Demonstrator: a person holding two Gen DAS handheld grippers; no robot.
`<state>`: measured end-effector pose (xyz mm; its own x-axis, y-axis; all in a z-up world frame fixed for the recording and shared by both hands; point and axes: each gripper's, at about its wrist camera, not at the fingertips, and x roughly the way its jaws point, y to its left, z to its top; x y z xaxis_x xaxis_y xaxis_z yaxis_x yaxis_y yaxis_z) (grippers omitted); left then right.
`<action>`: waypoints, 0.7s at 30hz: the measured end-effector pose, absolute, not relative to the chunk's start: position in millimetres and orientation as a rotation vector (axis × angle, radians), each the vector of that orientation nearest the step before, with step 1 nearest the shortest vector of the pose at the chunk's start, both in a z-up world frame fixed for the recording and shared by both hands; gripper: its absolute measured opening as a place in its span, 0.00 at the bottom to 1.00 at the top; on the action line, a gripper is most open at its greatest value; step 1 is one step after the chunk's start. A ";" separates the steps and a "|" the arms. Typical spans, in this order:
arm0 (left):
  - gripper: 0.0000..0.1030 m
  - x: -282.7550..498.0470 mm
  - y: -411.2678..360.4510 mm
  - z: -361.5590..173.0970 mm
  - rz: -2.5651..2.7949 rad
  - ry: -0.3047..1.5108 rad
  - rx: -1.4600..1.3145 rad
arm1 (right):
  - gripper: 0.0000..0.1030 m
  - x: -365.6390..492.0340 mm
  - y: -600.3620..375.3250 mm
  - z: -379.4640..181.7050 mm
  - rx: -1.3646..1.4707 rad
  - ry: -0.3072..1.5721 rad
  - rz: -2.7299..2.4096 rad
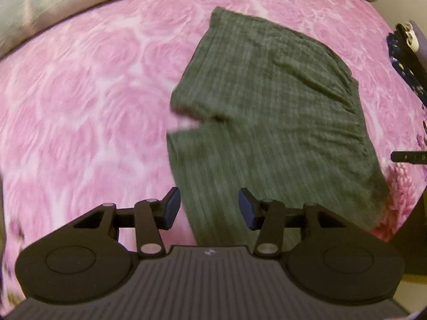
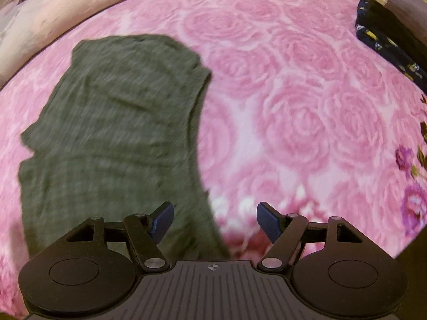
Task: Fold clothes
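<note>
No brand, label or readable writing is showing anywhere; only a small round crosshair mark is sitting on the ribbed body behind each pair of fingers.

The left gripper point(image 1: 209, 206) is hanging released, its 2 blue-padded fingers point(image 1: 170, 208) spread apart with nothing between them. Directly ahead of it, the dark green ribbed garment point(image 1: 267, 112) is lying flat on the pink rose-print bedspread point(image 1: 80, 101), its near hem passing under the gap between the fingers. A notch is cutting into the garment's left edge, ahead of the left finger. Left of this gripper, bare bedspread is stretching out to a pale blanket point(image 1: 66, 2) bunched along the far edge.

The right gripper point(image 2: 214, 220) is likewise standing released and holding nothing. The garment point(image 2: 114, 122) is lying ahead and to its left, the cloth's right edge curving down to end just between the 2 fingers, so the right finger point(image 2: 268, 222) is hovering over bare bedspread point(image 2: 307, 106). Ahead and to the right, open bedspread is running to a dark navy patterned cloth point(image 2: 381, 37) at the far right edge.

Both views are blurring slightly.
</note>
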<state>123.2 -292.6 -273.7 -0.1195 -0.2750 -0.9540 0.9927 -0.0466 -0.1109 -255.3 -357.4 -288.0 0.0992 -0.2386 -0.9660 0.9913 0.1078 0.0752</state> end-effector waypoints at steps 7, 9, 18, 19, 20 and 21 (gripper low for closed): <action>0.39 130.2 -362.9 -308.0 -1.560 1.015 0.963 | 0.55 -255.1 -406.2 -313.6 0.940 0.952 -1.156; 0.39 128.3 -382.2 -309.4 -1.589 0.998 0.952 | 0.54 -254.7 -421.1 -316.2 0.920 0.924 -1.139; 0.39 121.5 -468.6 -318.5 -1.709 0.935 0.890 | 0.54 -248.5 -495.1 -323.9 0.826 0.805 -1.037; 0.39 121.5 -478.1 -321.1 -1.717 0.937 0.877 | 0.54 -247.1 -502.7 -326.4 0.820 0.803 -1.020; 0.39 121.9 -487.1 -323.8 -1.722 0.940 0.866 | 0.54 -245.8 -509.9 -328.9 0.815 0.801 -1.004; 0.39 122.7 -496.0 -326.6 -1.725 0.943 0.861 | 0.54 -245.0 -515.7 -331.5 0.814 0.800 -0.987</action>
<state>122.7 -496.0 -326.6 -0.2956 -0.4025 -0.8664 0.9465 -0.2459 -0.2087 -245.0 -515.7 -331.5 0.3347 -0.3844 -0.8603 0.9213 0.3252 0.2131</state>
